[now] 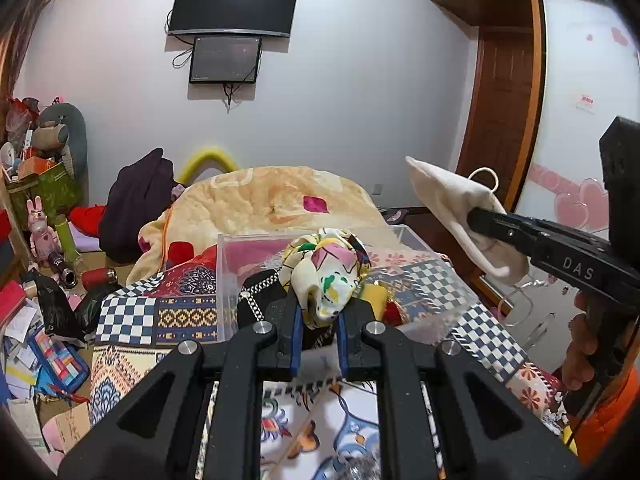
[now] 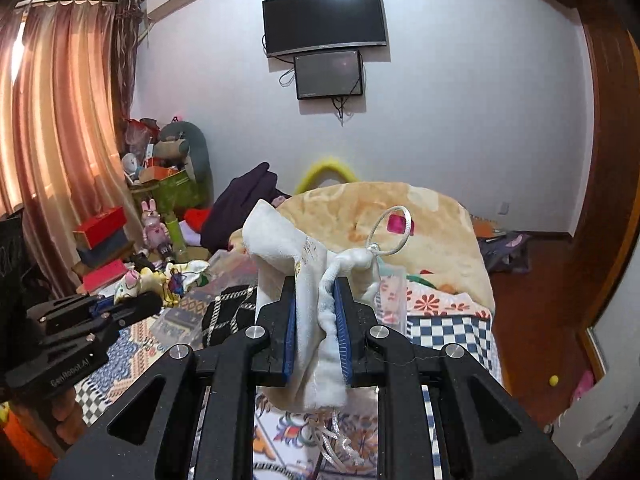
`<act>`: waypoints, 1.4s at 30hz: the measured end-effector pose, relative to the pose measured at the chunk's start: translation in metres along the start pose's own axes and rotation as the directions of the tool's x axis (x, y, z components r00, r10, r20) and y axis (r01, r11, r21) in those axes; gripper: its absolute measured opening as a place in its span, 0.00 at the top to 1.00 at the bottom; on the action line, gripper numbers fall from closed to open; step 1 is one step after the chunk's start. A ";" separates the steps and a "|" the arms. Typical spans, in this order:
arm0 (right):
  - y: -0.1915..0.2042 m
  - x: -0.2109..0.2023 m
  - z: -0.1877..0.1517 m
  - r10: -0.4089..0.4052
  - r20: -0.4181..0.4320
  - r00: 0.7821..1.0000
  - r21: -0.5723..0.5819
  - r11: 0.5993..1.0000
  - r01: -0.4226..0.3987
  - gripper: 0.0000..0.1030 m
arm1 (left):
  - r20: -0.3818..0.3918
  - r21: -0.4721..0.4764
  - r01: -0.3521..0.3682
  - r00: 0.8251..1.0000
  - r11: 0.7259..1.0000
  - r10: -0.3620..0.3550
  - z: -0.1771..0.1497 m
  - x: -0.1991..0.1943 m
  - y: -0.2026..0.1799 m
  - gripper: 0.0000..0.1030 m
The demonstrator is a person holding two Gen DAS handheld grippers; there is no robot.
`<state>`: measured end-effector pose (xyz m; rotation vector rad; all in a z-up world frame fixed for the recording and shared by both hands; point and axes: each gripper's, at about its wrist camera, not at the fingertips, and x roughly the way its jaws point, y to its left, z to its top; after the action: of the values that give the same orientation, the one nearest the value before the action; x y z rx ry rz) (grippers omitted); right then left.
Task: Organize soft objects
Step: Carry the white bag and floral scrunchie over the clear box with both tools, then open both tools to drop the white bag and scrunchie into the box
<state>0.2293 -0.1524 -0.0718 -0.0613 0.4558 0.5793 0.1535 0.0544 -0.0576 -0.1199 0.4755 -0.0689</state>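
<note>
The left gripper [image 1: 319, 312] is clamped on a colourful patterned cloth [image 1: 326, 270] — the bunched fabric rises from between its blue pads toward 12 o'clock and sits just above a clear plastic bin [image 1: 240, 256] on the bed. A black item with a silver chain [image 1: 256, 296] lies in the bin, just beside the cloth at its 9 o'clock.

The right gripper [image 2: 316, 334] is closed on a cream drawstring pouch [image 2: 288, 248]; the gathered neck is pinched between the pads, the body of the pouch flops up toward 11 o'clock and its cord loop [image 2: 390, 230] stands out at 1 o'clock. In the left wrist view the same gripper [image 1: 478, 216] enters from 3 o'clock, held roughly level, with the pouch [image 1: 452, 204] hanging off its tip, well above the bedcover. A hand [image 1: 580, 344] grips its handle at 4 o'clock. In the right wrist view the left gripper [image 2: 128, 304] comes in from 9 o'clock, level, the cloth [image 2: 168, 276] at its tip.

Below lies a patchwork bedcover [image 1: 132, 320] of checks and florals, with a peach blanket [image 1: 272, 196] heaped beyond at 12 o'clock. Two dark screens [image 1: 234, 4] hang on the white wall — pink curtains [image 2: 52, 120] at 9 o'clock, a wooden door [image 1: 496, 112] at 2 o'clock.
</note>
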 end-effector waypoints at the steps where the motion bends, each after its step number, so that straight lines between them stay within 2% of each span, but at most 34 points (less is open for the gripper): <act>1: -0.001 0.001 0.000 -0.008 0.000 1.000 -0.003 1.000 0.008 0.84 | -0.004 -0.001 -0.006 1.000 1.000 0.006 0.001 0.004 0.001 0.87; 5: 0.000 0.014 0.000 -0.036 -0.020 0.999 -0.019 0.999 0.035 0.84 | -0.037 -0.025 0.002 0.999 1.000 -0.003 0.001 0.021 0.008 0.87; 13: 0.000 0.042 -0.006 -0.074 -0.089 0.993 -0.052 0.996 0.070 0.84 | -0.109 0.005 -0.039 0.993 0.999 0.039 -0.004 0.058 0.010 0.87; 22: -0.004 0.078 -0.012 -0.095 -0.201 0.975 -0.064 0.994 0.083 0.84 | -0.186 -0.013 -0.036 0.982 0.999 0.033 -0.011 0.086 0.016 0.87; 26: -0.003 0.087 -0.018 -0.113 -0.241 0.964 -0.092 0.991 0.094 0.84 | -0.191 -0.016 -0.029 0.981 0.999 0.026 -0.011 0.087 0.014 0.86; 29: 0.000 0.086 -0.019 -0.125 -0.249 0.960 -0.106 0.989 0.101 0.81 | -0.196 -0.007 -0.032 0.980 0.999 0.030 -0.010 0.086 0.011 0.75; 30: 0.001 0.084 -0.019 -0.126 -0.250 0.960 -0.109 0.989 0.101 0.80 | -0.201 -0.009 -0.036 0.979 0.999 0.033 -0.011 0.086 0.011 0.67; 32: 0.001 0.079 -0.019 -0.117 -0.251 0.961 -0.112 0.989 0.091 0.76 | -0.204 -0.012 -0.030 0.979 0.999 0.027 -0.011 0.085 0.011 0.59; 35: 0.000 0.068 -0.019 -0.112 -0.231 0.966 -0.121 0.989 0.086 0.65 | -0.195 -0.002 -0.031 0.980 1.000 0.030 -0.012 0.076 0.009 0.55; 37: -0.001 0.063 -0.019 -0.105 -0.216 0.971 -0.121 0.989 0.080 0.60 | -0.187 0.001 -0.028 0.982 1.000 0.027 -0.012 0.069 0.007 0.48; 38: 0.000 0.058 -0.019 -0.096 -0.210 0.973 -0.119 0.990 0.072 0.59 | -0.180 -0.001 -0.034 0.983 0.999 0.034 -0.012 0.064 0.006 0.47; 41: -0.001 0.043 -0.017 -0.061 -0.190 0.980 -0.104 0.994 0.041 0.57 | -0.139 0.008 -0.062 0.988 0.998 0.062 -0.013 0.046 0.003 0.32; 42: 0.000 0.040 -0.016 -0.049 -0.184 0.982 -0.096 0.995 0.031 0.52 | -0.121 0.015 -0.068 0.990 0.998 0.069 -0.013 0.037 0.002 0.28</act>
<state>0.2528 -0.1352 -0.1035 -0.2146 0.6081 0.5573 0.1807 0.0516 -0.0861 -0.0886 0.6001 -0.0116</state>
